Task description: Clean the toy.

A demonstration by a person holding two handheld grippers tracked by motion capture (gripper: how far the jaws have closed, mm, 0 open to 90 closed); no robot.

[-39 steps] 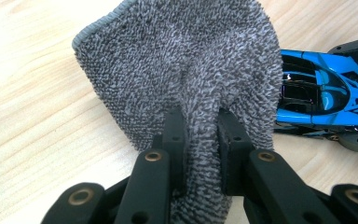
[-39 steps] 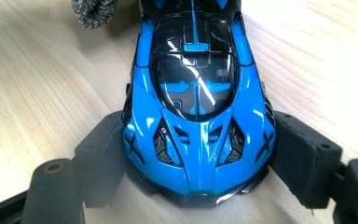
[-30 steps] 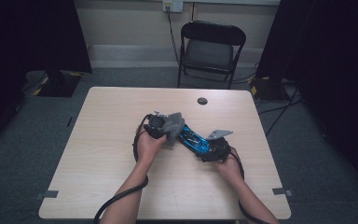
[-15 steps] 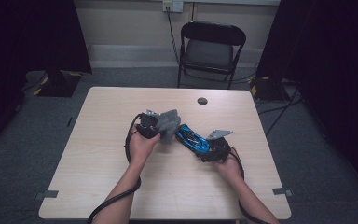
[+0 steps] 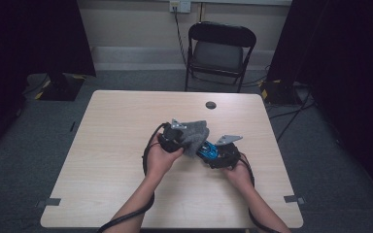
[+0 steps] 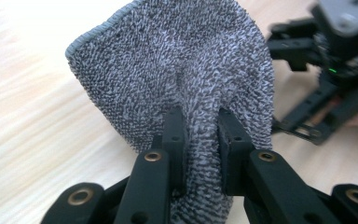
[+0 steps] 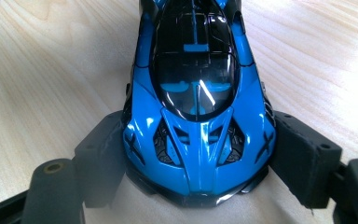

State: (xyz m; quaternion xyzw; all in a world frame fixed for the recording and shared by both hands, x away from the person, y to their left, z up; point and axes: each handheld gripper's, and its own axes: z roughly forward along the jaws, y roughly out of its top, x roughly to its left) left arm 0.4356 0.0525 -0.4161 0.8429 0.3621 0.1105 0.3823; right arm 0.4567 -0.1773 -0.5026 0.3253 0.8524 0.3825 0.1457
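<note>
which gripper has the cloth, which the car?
The left gripper is shut on the grey cloth, pinching a fold of it. The right gripper instead clamps the blue toy car by its sides on the table.

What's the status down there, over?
Left claw shut on grey cloth. Right claw gripping blue toy car on table. Nothing in the way.

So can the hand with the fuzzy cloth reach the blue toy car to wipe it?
Probably yes. The left hand-held gripper pinches the grey cloth, which hangs right beside the blue toy car held in the right hand-held gripper; nothing lies between.
</note>
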